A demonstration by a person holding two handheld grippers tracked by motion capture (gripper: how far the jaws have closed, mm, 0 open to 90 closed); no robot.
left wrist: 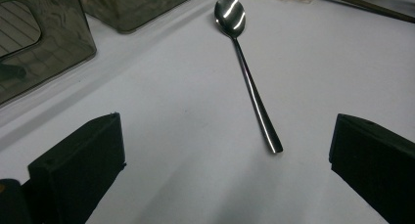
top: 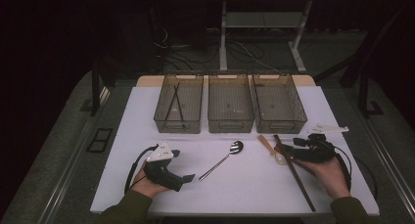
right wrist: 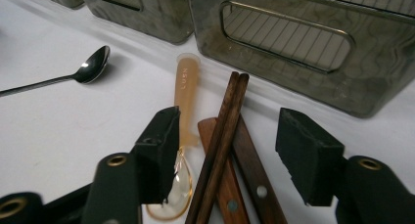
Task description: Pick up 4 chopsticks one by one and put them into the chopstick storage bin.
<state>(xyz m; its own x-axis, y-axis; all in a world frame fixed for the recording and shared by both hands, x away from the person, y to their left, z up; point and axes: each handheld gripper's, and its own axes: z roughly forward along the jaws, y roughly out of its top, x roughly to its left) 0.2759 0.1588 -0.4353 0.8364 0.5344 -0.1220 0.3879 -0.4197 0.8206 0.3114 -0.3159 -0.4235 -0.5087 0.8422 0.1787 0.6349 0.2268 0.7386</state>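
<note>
A metal spoon (top: pixel 222 159) lies on the white table (top: pixel 244 185), its bowl toward the bins. My left gripper (top: pixel 182 165) rests at the front left, open, and its jaws (left wrist: pixel 225 155) frame the spoon's handle end (left wrist: pixel 247 77) from a short way off. At the right, a pair of dark wooden chopsticks (top: pixel 293 170), a riveted wooden handle (right wrist: pixel 254 180) and a translucent amber plastic spoon (right wrist: pixel 186 92) lie together. My right gripper (right wrist: pixel 227 145) is open and straddles the chopsticks (right wrist: pixel 222 136) and the wooden handle; its pads stand clear of both. The left pad hangs over the amber spoon's bowl.
Three smoky see-through bins stand in a row at the back: left (top: pixel 161 117), middle (top: pixel 230 122), right (top: pixel 293 117). The left bin holds dark chopsticks (top: pixel 175 104). A small white object (top: pixel 329 129) lies beyond my right hand.
</note>
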